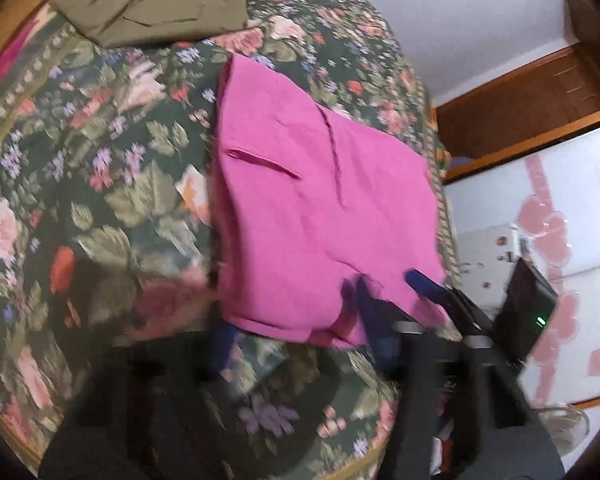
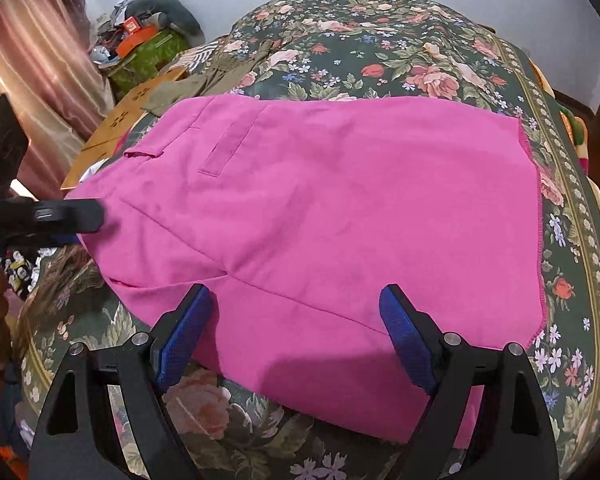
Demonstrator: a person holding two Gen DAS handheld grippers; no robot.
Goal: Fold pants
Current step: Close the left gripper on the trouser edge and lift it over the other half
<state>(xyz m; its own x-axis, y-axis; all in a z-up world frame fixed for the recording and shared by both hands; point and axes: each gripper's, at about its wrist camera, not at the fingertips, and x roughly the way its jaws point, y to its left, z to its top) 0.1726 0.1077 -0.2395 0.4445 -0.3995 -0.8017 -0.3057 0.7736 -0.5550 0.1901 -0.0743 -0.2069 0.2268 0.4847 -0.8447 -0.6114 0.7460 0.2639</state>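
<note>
Bright pink pants lie folded into a flat rectangle on the floral bedspread; they also show in the left wrist view. My right gripper is open, its blue pads just above the near edge of the pants, holding nothing. It also shows in the left wrist view, over the pants' near right corner. My left gripper is blurred at the pants' near edge, jaws apart; in the right wrist view its black body sits at the pants' left edge.
Olive-green folded pants lie at the far end of the bed. A cardboard box and a clutter pile stand left of the bed. A white appliance with pink hearts stands to the right.
</note>
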